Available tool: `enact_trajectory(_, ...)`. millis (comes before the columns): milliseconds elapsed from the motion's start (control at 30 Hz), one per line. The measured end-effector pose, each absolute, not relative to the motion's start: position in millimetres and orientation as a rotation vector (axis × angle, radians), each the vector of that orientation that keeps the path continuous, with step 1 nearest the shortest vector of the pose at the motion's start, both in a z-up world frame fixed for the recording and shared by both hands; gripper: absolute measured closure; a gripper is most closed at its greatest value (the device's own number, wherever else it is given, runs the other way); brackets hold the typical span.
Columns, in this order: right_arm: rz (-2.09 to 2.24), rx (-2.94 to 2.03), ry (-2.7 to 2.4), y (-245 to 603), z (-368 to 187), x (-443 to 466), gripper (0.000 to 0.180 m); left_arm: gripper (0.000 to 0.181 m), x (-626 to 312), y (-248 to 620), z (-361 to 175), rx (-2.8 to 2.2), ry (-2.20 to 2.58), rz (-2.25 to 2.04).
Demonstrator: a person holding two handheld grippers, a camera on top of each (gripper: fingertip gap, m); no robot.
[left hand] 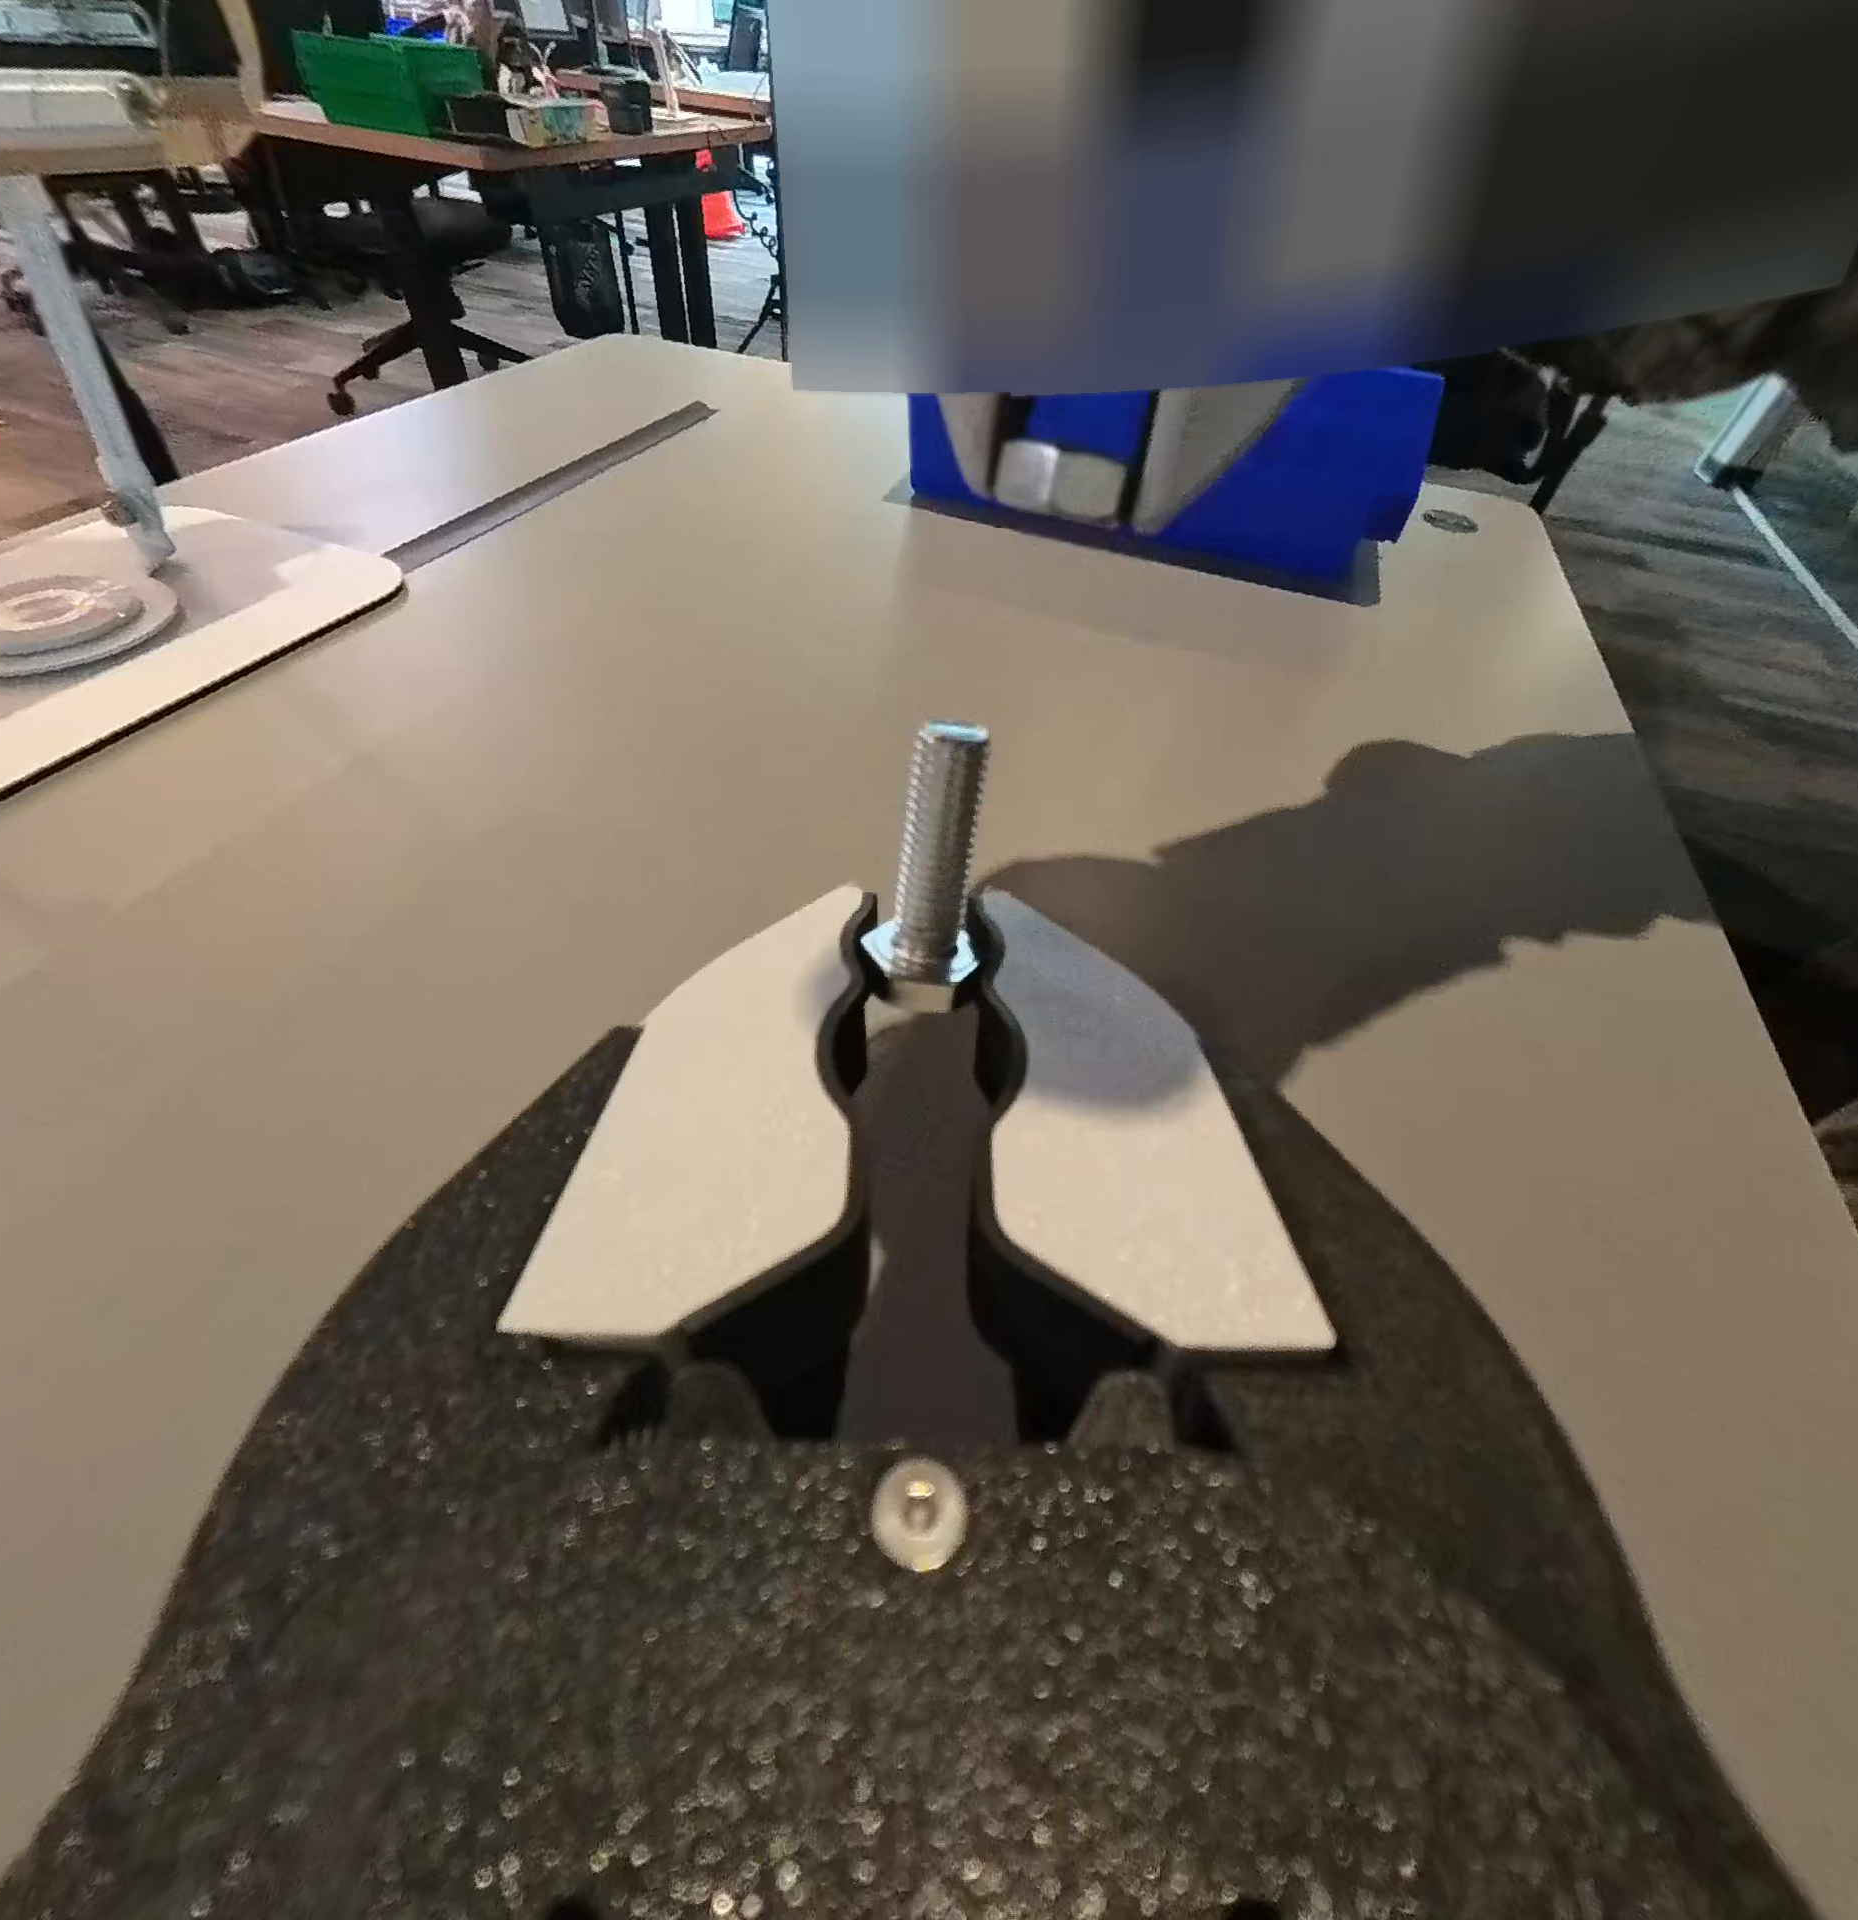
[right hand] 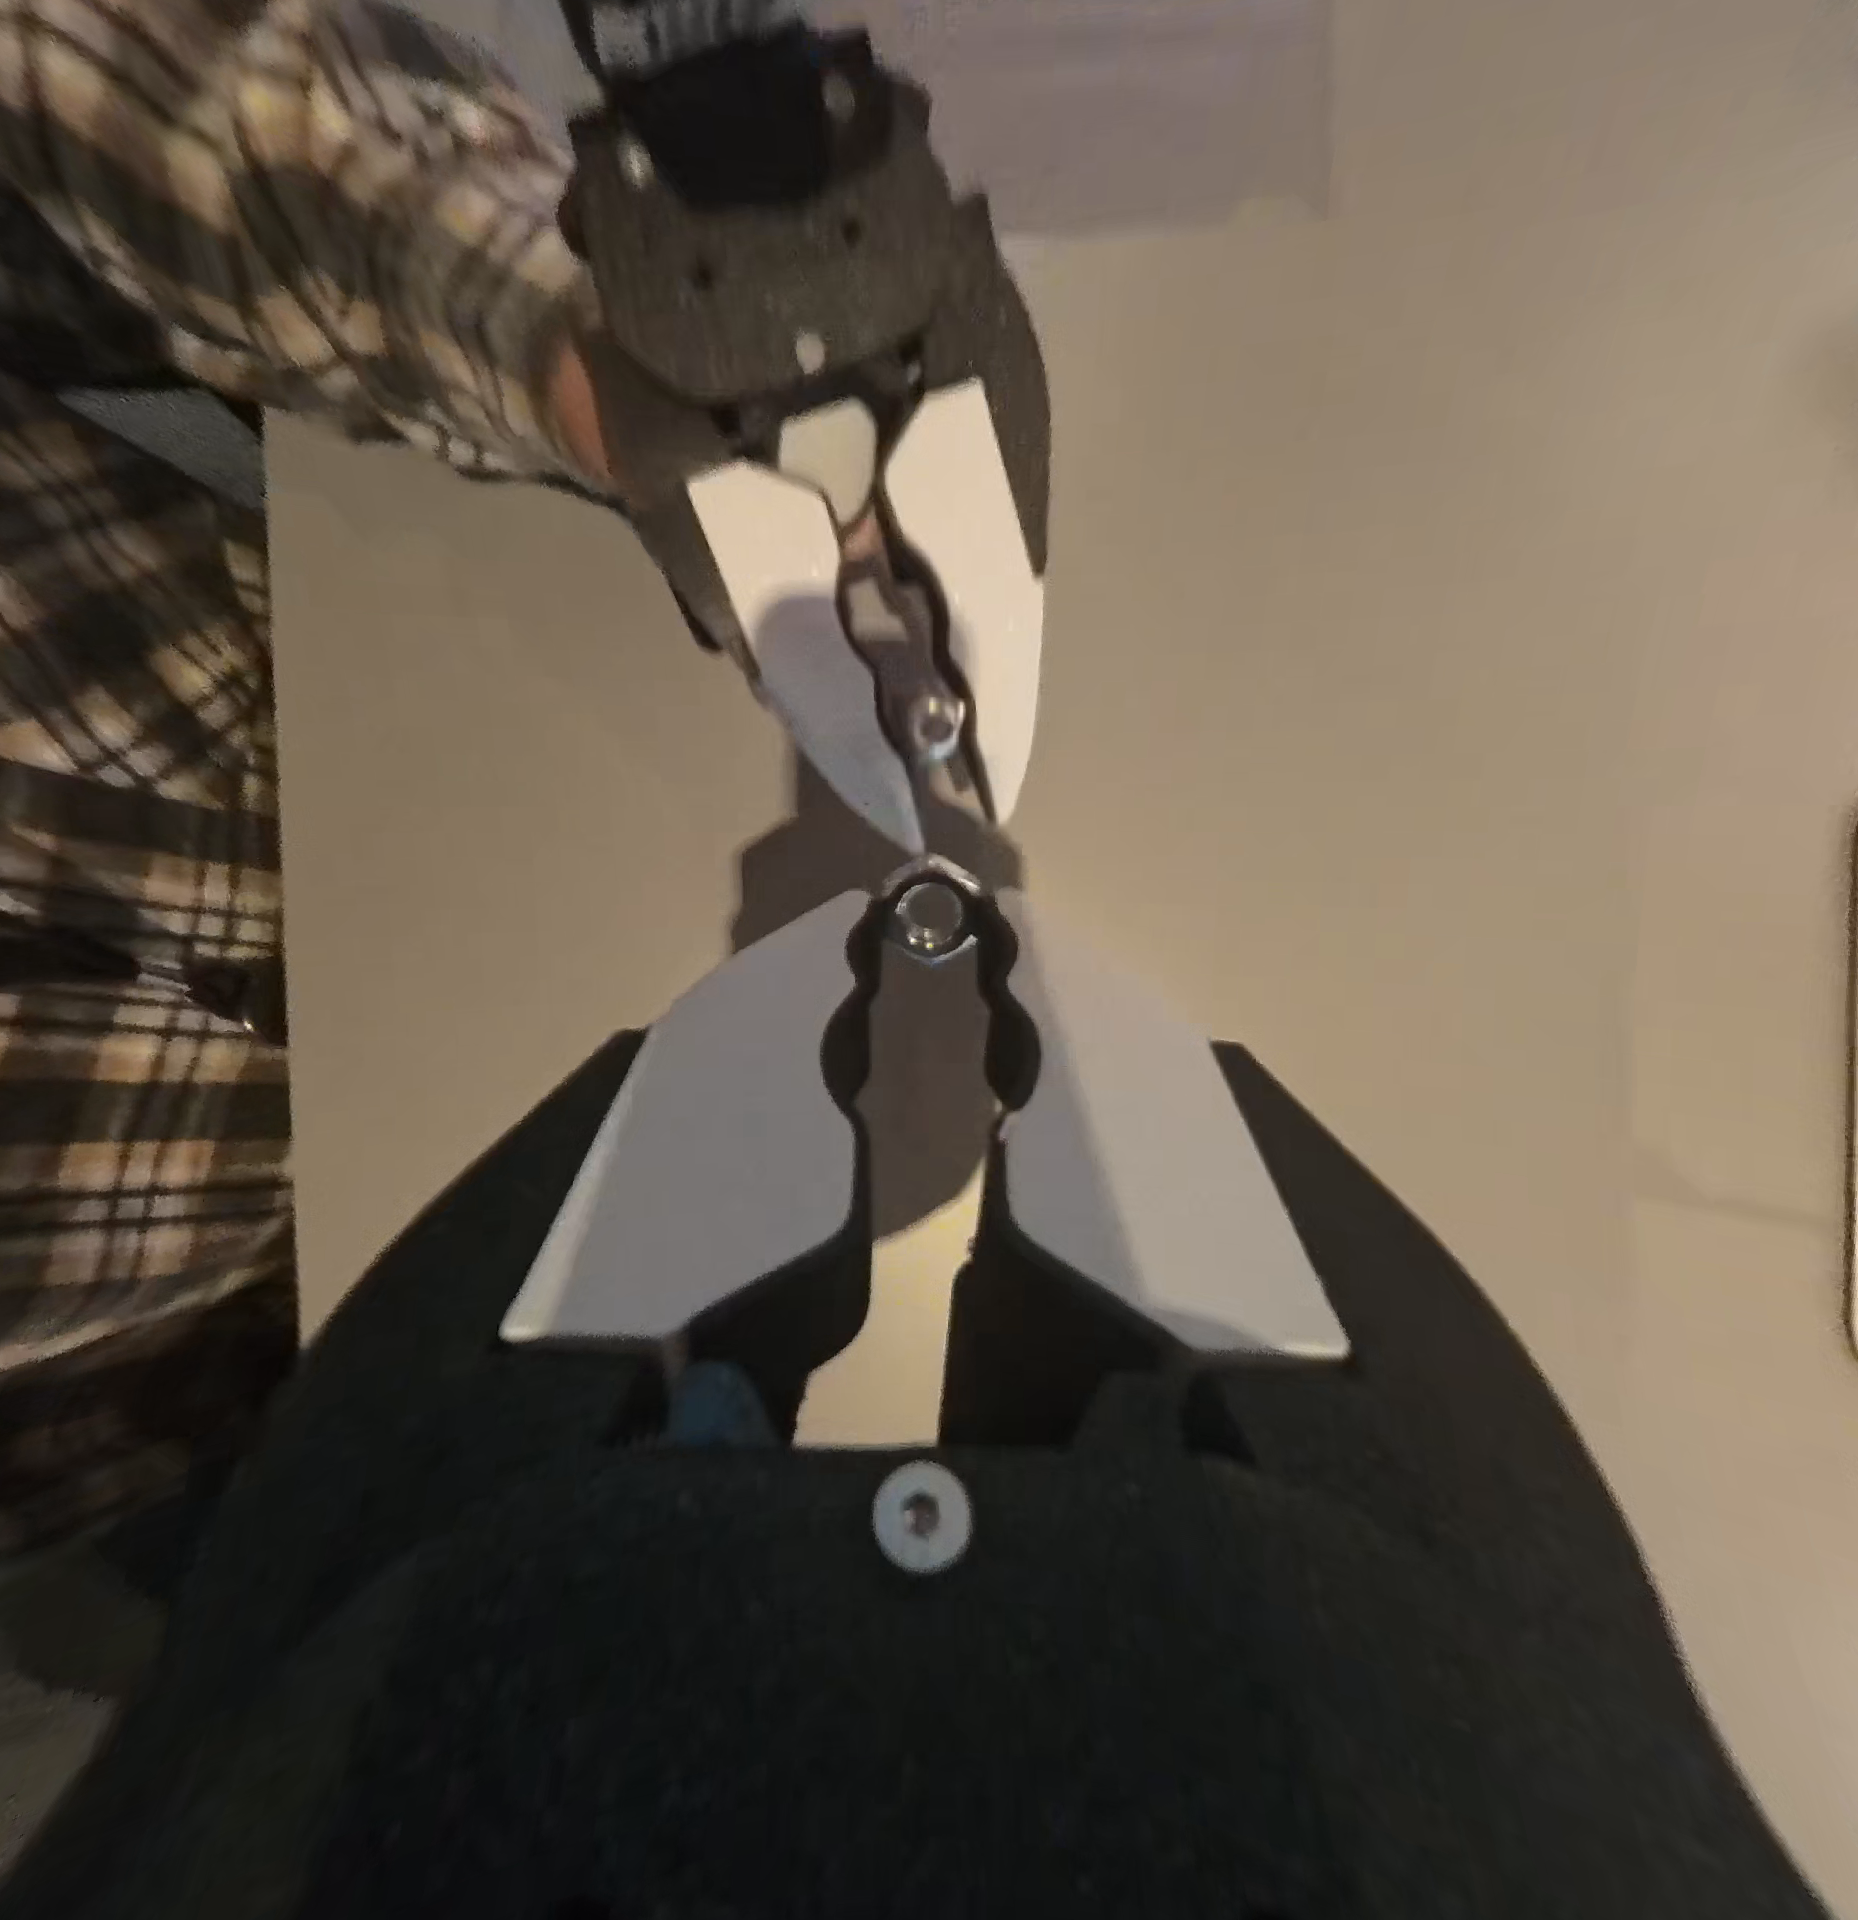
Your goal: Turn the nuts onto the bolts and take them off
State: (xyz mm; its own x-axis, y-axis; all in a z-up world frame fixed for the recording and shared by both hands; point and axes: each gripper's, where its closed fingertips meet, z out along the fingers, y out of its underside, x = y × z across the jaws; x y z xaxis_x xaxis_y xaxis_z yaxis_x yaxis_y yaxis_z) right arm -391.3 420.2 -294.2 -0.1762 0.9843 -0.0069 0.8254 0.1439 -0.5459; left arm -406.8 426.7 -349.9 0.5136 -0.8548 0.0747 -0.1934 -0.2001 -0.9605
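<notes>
My left gripper [left hand: 917, 961] is shut on the hex head of a silver bolt [left hand: 935, 831] and holds it upright, threads up, above the beige table [left hand: 489, 883]. My right gripper [right hand: 930, 914] is shut on a silver hex nut [right hand: 930, 923]. It looks straight down. In the right wrist view the left gripper [right hand: 956, 810] and the bolt [right hand: 935, 727] lie just beyond the nut. In the left wrist view the right gripper [left hand: 1065, 488] holds the nut [left hand: 1060, 483] farther off and higher than the bolt tip, apart from it.
A blue bin [left hand: 1340, 478] stands at the table's far edge behind the right gripper. A white stand base [left hand: 177, 592] with a metal post sits at the far left. A slot [left hand: 572, 462] runs across the tabletop. A plaid sleeve [right hand: 177, 416] fills the left of the right wrist view. One gripper's finger ends stand about 6 centimetres off the other's.
</notes>
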Motion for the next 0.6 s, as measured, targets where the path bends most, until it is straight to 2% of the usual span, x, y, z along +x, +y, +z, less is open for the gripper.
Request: enact_trajectory(600,0.629,-1.835,-2.140,415.3,-311.4,-418.2,0.163,0.165,-404.1,424.0,-353.0,-1.726,0.926,-0.708)
